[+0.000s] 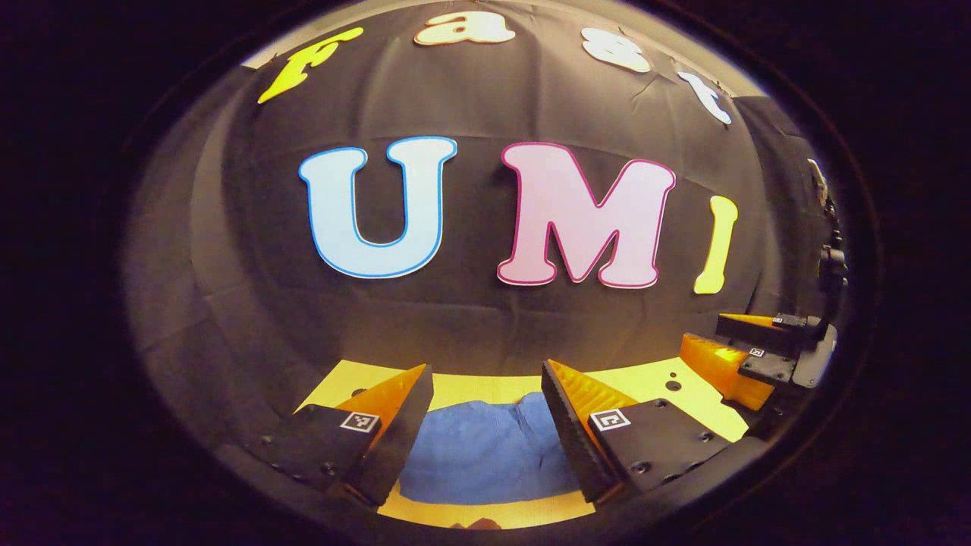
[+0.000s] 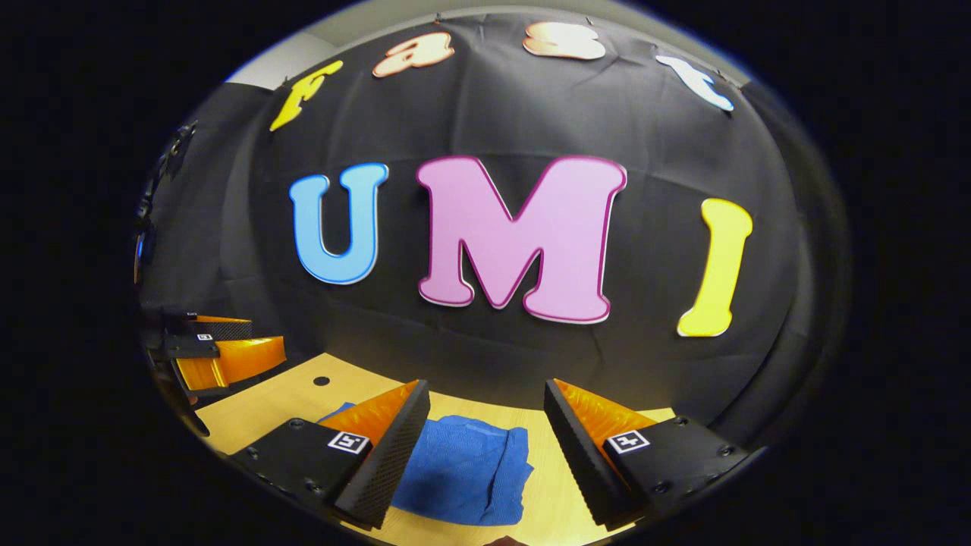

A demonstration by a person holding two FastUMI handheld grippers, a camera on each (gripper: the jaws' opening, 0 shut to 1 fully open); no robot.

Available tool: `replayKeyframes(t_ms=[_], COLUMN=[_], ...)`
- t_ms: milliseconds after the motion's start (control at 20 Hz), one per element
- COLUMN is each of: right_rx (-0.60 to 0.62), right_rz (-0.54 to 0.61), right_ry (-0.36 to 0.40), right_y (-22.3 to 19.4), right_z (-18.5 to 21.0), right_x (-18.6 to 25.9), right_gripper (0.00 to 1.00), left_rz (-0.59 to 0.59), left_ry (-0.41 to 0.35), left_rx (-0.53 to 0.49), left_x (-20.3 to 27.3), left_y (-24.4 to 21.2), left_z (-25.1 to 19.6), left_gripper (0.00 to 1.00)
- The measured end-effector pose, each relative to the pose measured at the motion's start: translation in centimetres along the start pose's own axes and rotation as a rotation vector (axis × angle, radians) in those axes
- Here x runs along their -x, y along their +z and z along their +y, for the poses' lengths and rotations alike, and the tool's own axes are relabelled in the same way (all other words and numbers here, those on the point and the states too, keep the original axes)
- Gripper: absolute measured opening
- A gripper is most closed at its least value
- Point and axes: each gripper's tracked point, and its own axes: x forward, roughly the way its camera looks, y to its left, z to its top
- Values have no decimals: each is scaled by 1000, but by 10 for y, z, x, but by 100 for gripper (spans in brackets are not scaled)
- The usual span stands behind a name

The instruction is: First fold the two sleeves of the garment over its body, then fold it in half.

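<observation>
Blue soft cloth garment [image 1: 489, 451] lies bunched on the pale wooden table [image 1: 652, 383], below both grippers. Left gripper [image 1: 485, 406] and right gripper [image 2: 485, 421] hover above it, fingers spread apart, grasping nothing, near the far black wall.

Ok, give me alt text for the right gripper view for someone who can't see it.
The right gripper hangs open above a blue garment lying bunched on a wooden table. The left gripper is off to the side, before the booth's black cloth wall.

Before you lies a pale wooden surface [image 2: 288, 398] with a small dark hole [image 2: 322, 381]; behind it hangs the booth's black cloth wall [image 2: 485, 341].
</observation>
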Motion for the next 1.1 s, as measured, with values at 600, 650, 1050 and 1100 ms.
replayKeyframes(t_ms=[600, 650, 1050, 1100], right_rx=[-15, -8, -7, -9], right_rz=[-154, -158, -182, -189], right_ry=[-55, -63, -64, -58], right_y=[55, 56, 67, 70], right_z=[16, 13, -3, -6], right_x=[212, 226, 290, 291], right_gripper=[96, 93, 96, 96], left_rz=[-233, -233, -243, -252], left_ry=[37, 27, 15, 27], left_rx=[25, 24, 78, 74], left_x=[191, 201, 257, 260], left_y=[-10, -15, -28, -25], left_z=[-29, -35, -67, -68], left_gripper=[81, 81, 80, 80])
